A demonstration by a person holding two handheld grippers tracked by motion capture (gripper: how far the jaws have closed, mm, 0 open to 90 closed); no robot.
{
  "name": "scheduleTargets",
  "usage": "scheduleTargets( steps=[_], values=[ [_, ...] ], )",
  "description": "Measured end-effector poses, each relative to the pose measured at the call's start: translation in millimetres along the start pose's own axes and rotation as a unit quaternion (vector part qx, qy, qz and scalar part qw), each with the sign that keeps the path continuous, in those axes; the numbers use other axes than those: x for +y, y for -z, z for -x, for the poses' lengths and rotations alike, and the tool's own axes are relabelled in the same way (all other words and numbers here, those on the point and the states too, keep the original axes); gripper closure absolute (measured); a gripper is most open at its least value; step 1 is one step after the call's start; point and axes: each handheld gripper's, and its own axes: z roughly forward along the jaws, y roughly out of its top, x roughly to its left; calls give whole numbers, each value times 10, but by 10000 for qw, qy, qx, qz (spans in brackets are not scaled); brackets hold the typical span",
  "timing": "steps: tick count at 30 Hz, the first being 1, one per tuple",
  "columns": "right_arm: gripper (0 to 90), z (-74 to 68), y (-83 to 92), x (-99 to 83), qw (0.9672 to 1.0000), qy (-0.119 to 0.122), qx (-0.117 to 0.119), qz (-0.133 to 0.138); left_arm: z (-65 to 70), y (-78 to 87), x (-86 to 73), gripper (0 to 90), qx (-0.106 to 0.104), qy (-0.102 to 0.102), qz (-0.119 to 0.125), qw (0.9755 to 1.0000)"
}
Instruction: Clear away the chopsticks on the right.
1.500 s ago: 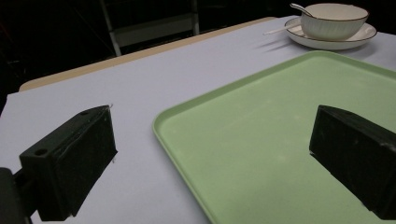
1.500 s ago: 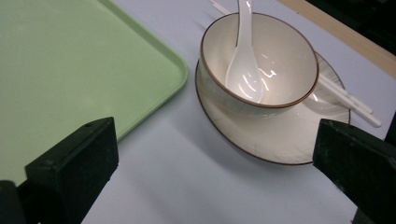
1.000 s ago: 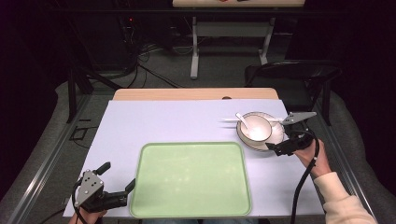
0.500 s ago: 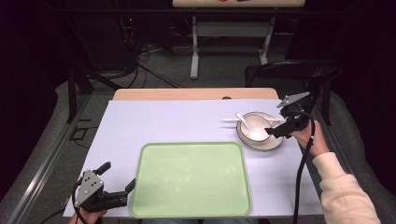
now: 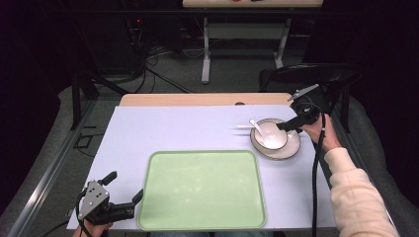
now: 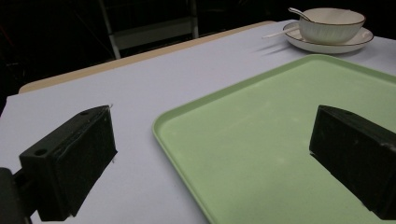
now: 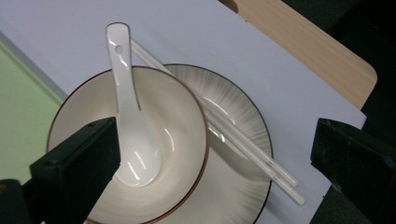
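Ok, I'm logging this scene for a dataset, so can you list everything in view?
tray: 1, light green, on the near middle of the table, nothing on it.
bowl: 1, cream with a dark rim, on the plate at the far right.
plate: 1, cream, under the bowl.
spoon: 1, white, lying in the bowl, handle over the rim.
chopsticks: 1 pair, white, resting across the plate beside the bowl.
table: 1, pale lavender cover over a wooden top.
left gripper: black, open, at the tray's near left corner.
right gripper: black, open, over the bowl's right side.
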Motion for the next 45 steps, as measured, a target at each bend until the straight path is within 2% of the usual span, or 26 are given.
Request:
scheduleTargets(
  steps=[5, 8, 11, 14, 15, 17, 22, 26, 28, 29, 30, 31, 33, 35, 38, 40, 45],
  values=[
    [148, 134, -82, 66, 9998, -134, -112, -33, 0, 2, 0, 2, 4, 7, 2, 10000],
    [239, 212, -153, 99, 9994, -185, -244, -151, 0, 2, -1, 2, 4, 6, 1, 10000],
    [334, 255, -233, 110, 9990, -168, -266, -302, -1, 5, -1, 1, 12, 7, -6, 10000],
    [381, 282, -298, 108, 9987, -106, -276, -412, -2, 7, -2, 2, 11, 6, -2, 10000],
    [441, 308, -351, 102, 9983, -92, -273, -513, -3, 9, -3, 1, 14, 6, -2, 10000],
    [483, 331, -406, 94, 9977, -38, -250, -637, -3, 10, -4, 2, 22, 16, 3, 10000],
    [576, 370, -534, 71, 9956, 47, -122, -930, -2, 8, -3, 1, 17, 15, -1, 10000],
    [625, 377, -630, 57, 9936, 138, 4, -1122, -4, 9, -4, 1, 24, 19, 1, 10000],
    [648, 365, -660, 54, 9924, 83, 19, -1224, -5, 11, -5, 1, 22, 19, 3, 10000],
    [651, 373, -677, 55, 9921, 225, 34, -1237, -5, 11, -5, 1, 24, 18, 5, 10000],
    [664, 362, -678, 53, 9918, 172, 41, -1264, -4, 11, -6, 1, 22, 27, 8, 10000],
    [666, 378, -691, 58, 9915, 301, 62, -1265, -4, 11, -6, 1, 22, 27, 8, 10000],
    [673, 359, -708, 51, 9902, 208, 40, -1384, -5, 11, -5, 1, 22, 20, 2, 10000],
    [681, 365, -735, 48, 9886, 314, 32, -1472, -4, 11, -5, 1, 20, 17, -1, 10000],
    [695, 358, -740, 49, 9889, 289, 34, -1456, -5, 11, -5, 1, 17, 20, 1, 10000],
    [700, 359, -749, 56, 9890, 397, 62, -1425, -3, 11, -5, 1, 9, 16, 3, 10000],
    [705, 341, -766, 71, 9884, 439, 14, -1456, -3, 10, -5, 2, 4, 8, -5, 10000]
  ],
)
